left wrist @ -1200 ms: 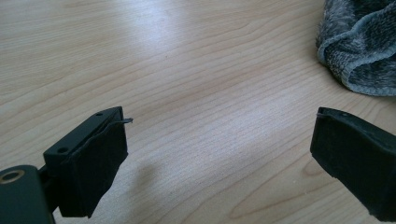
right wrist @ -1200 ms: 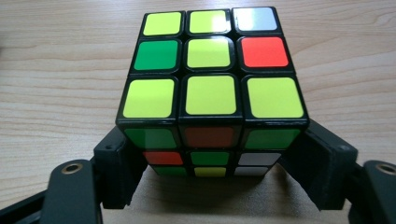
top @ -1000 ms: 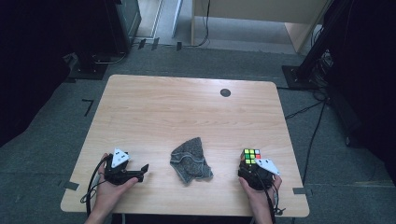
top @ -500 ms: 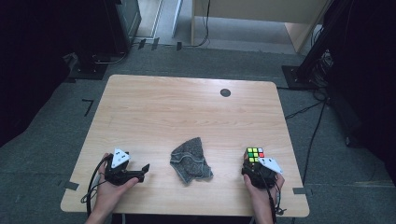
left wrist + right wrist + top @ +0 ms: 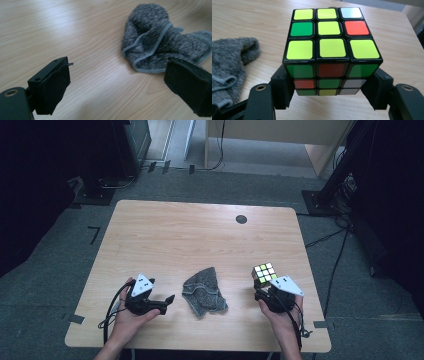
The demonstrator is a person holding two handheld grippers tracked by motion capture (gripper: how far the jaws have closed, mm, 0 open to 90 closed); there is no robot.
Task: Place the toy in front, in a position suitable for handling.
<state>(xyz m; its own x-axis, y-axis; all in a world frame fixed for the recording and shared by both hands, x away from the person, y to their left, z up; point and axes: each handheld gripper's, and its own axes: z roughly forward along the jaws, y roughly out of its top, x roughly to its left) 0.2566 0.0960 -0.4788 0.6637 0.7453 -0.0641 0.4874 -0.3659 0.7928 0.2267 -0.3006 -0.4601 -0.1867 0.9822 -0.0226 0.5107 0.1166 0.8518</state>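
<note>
So there's the light wooden desk [image 5: 200,235], and near the middle of its front edge lies a crumpled grey knitted cloth [image 5: 204,291]. My left gripper [image 5: 167,301] sits by the front left corner, fingers wide apart, pointing at the cloth without touching it. My right gripper [image 5: 264,292], near the front right corner, has just been closing and is clamped on the multicoloured plastic puzzle cube [image 5: 264,272], yellow face up.

table [image 5: 200,235]: bears the cloth, near its front edge
cloth [image 5: 204,291]: middle, between both grippers
left hand-held gripper [image 5: 169,301]: left of cloth
cube [image 5: 264,273]: right of cloth, between the right hand-held gripper [image 5: 261,292] jaws
</note>
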